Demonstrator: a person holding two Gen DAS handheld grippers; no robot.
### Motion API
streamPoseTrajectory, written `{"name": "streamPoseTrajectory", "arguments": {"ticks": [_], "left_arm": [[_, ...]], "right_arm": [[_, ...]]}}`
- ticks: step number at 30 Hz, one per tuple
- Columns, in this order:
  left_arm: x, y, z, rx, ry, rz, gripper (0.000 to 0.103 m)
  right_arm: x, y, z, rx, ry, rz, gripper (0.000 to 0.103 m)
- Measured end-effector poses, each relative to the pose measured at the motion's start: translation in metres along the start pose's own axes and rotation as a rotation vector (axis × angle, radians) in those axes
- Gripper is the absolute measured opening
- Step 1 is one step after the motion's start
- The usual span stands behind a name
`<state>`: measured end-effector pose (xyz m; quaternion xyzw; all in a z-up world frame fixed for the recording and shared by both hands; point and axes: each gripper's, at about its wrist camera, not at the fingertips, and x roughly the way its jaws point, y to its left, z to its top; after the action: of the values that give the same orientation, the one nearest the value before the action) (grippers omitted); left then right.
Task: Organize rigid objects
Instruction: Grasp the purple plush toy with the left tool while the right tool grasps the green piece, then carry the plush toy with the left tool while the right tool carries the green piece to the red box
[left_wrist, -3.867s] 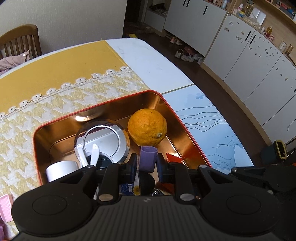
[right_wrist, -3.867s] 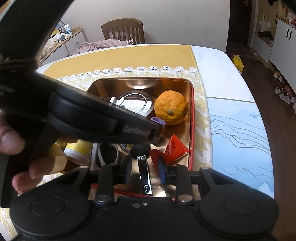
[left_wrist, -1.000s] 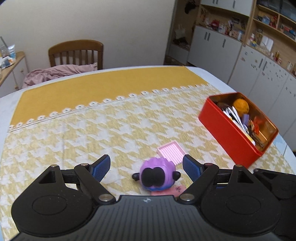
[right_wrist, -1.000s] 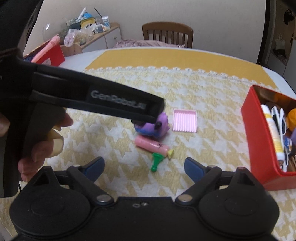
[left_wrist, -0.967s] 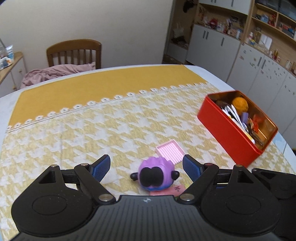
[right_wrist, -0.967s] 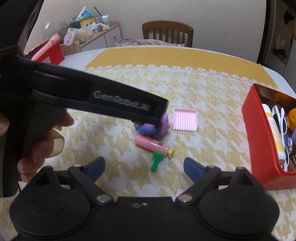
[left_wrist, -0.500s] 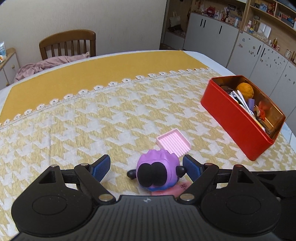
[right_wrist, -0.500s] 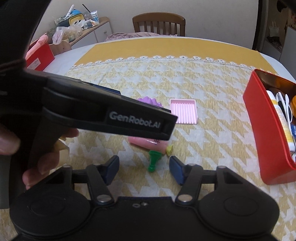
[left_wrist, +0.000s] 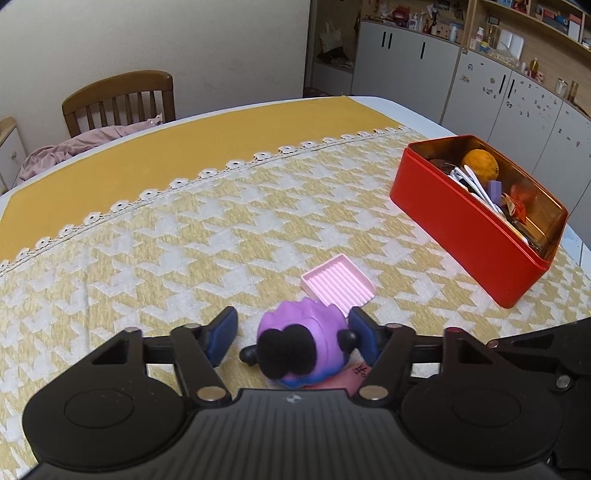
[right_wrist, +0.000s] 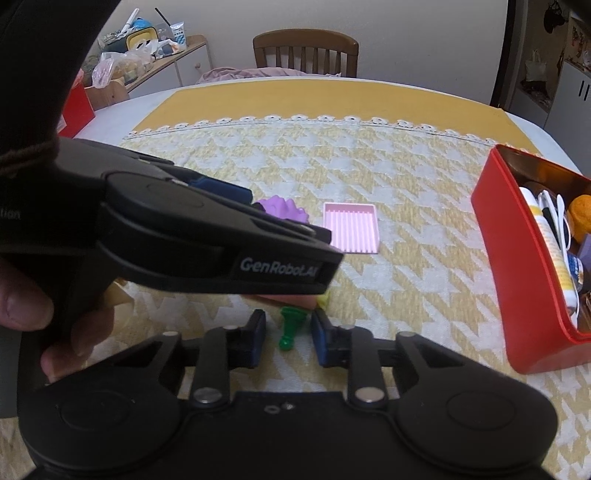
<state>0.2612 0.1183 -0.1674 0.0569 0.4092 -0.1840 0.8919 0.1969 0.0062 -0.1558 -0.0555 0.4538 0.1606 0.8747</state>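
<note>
The left claw (left_wrist: 293, 334) sits low over the worktop (left_wrist: 184, 236) with its jaws closing around the purple toy (left_wrist: 303, 347). The toy is right between the blue pads, and the right one looks about touching its black ear, but there's a clear gap on the left side, so no grip. Just ahead of that claw lies the pink ridged tray (left_wrist: 337, 284), nearly touching the toy's far side. Under the toy, a pink tube pokes out with some dark characters on it that I can't read.

The right claw (right_wrist: 287, 336) is closing too, with the little green pawn-shaped piece (right_wrist: 291, 326) lying between its pads. Both pads stand a hair off it, so it isn't pinched.

Room to move: ahead and to the left of the left claw it's all bare houndstooth cloth up to the lace trim and the plain yellow strip. Off to its right sits the red tin (left_wrist: 465, 236), long wall facing in, already holding an orange (left_wrist: 480, 164), white utensils and small bits. There's a decent lane of cloth between tray and tin. The two claws are crowded, though: in the right wrist view the left tool's black body crosses just above the pawn and hides most of the tube.

Readable writing: "GenRobot.AI" in white on the left tool's side.
</note>
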Motion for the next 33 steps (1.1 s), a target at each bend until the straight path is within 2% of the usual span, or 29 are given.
{"name": "streamPoseTrajectory", "arguments": {"ticks": [5, 17, 25, 33], "left_arm": [[-0.001, -0.001, 0.001, 0.006, 0.004, -0.017, 0.051], [-0.012, 0.015, 0.001, -0.071, 0.008, 0.015, 0.051], [-0.031, 0.024, 0.003, -0.117, 0.010, 0.066, 0.051], [-0.050, 0.025, 0.005, -0.174, 0.006, 0.087, 0.051]], "right_arm": [[-0.002, -0.002, -0.002, -0.001, -0.005, -0.015, 0.014], [-0.016, -0.012, -0.010, 0.027, -0.027, -0.007, 0.013], [-0.041, -0.023, -0.010, 0.052, -0.069, 0.016, 0.014], [-0.068, -0.034, -0.004, 0.017, -0.098, -0.011, 0.014]]}}
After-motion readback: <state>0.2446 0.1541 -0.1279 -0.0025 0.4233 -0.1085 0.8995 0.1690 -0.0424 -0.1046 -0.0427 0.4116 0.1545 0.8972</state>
